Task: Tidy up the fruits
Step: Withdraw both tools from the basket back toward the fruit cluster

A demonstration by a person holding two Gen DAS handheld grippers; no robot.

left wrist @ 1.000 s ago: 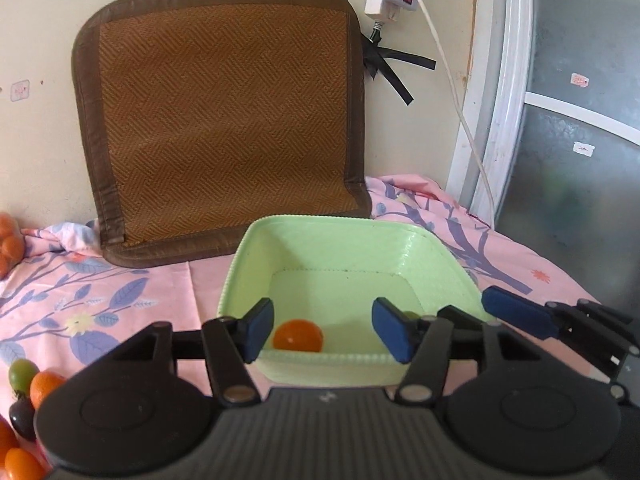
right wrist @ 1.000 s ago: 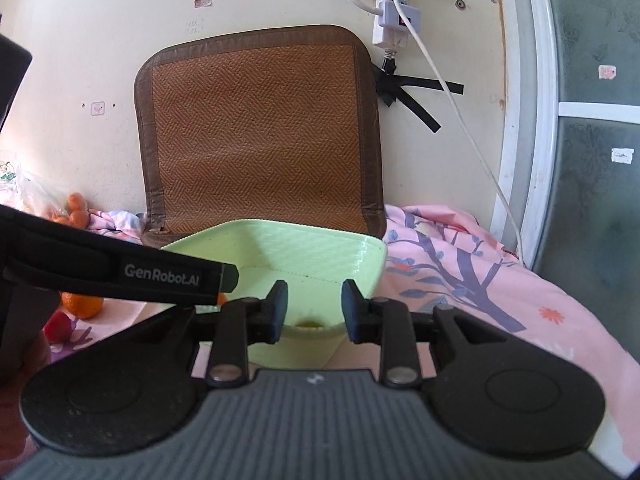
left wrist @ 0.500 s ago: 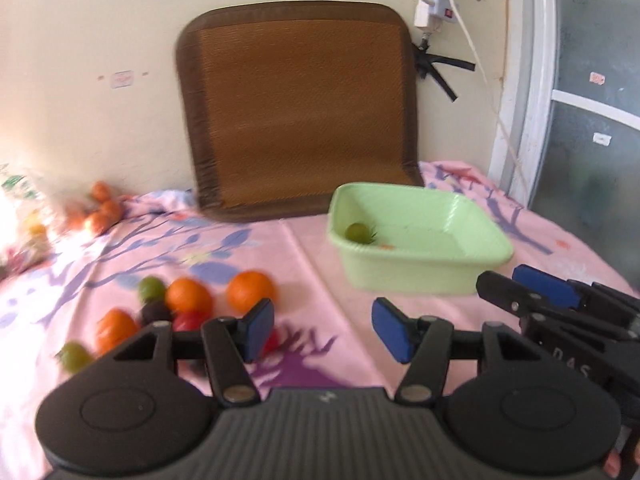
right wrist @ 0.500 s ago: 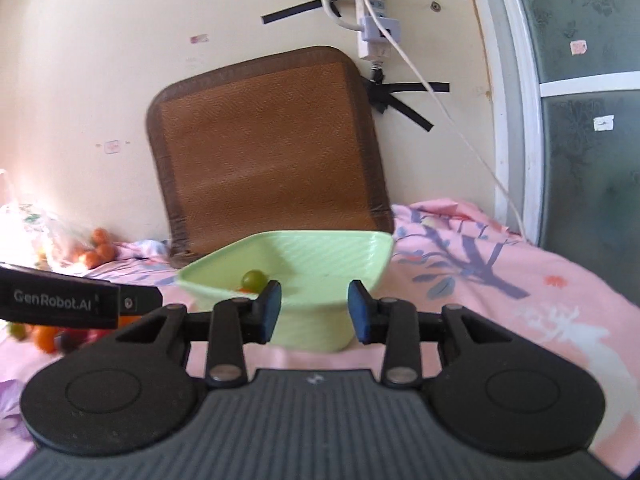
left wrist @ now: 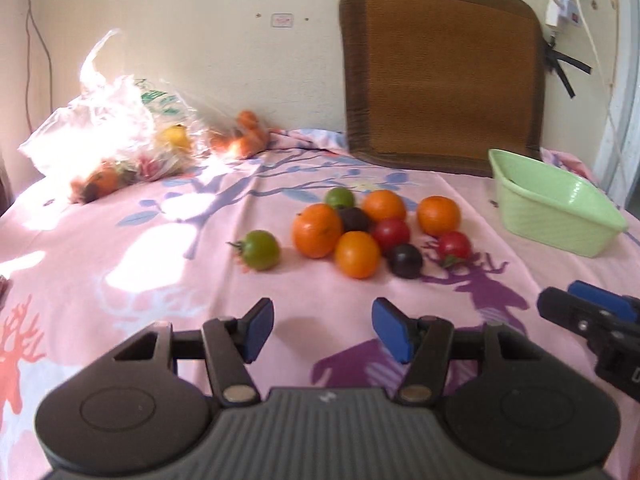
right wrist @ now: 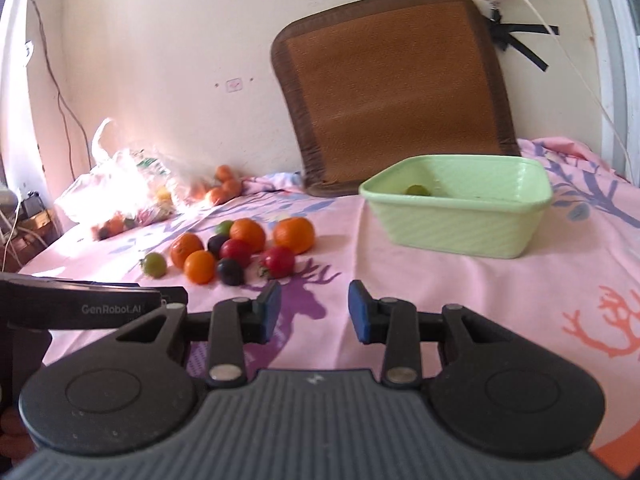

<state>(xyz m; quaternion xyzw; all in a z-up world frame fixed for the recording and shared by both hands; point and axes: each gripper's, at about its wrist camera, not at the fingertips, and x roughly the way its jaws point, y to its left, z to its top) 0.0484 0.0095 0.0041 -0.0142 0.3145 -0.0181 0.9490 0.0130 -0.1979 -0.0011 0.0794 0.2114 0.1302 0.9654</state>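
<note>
Ten or so small fruits point(left wrist: 360, 232) sit bunched together on the pink patterned cloth point(left wrist: 160, 264), well apart from the green basin point(right wrist: 460, 224) that stands off to their right. The bunch holds four oranges, two red tomatoes, two dark plums and a green fruit at the back, most of them touching their neighbours. One green tomato point(left wrist: 260, 250) lies just to the left of the bunch, on its own. Inside the basin, one green fruit point(right wrist: 416, 190) shows against the far wall.

The left gripper point(left wrist: 323, 330) hangs over bare cloth in front of the bunch, its blue pads spread wide with nothing between them. The right gripper point(right wrist: 314, 312) is also spread and empty, nearer the basin.

A brown woven mat point(left wrist: 440, 68) leans on the wall behind the basin. A clear plastic bag point(left wrist: 116, 132) of more fruit lies at the far left in bright sun.
</note>
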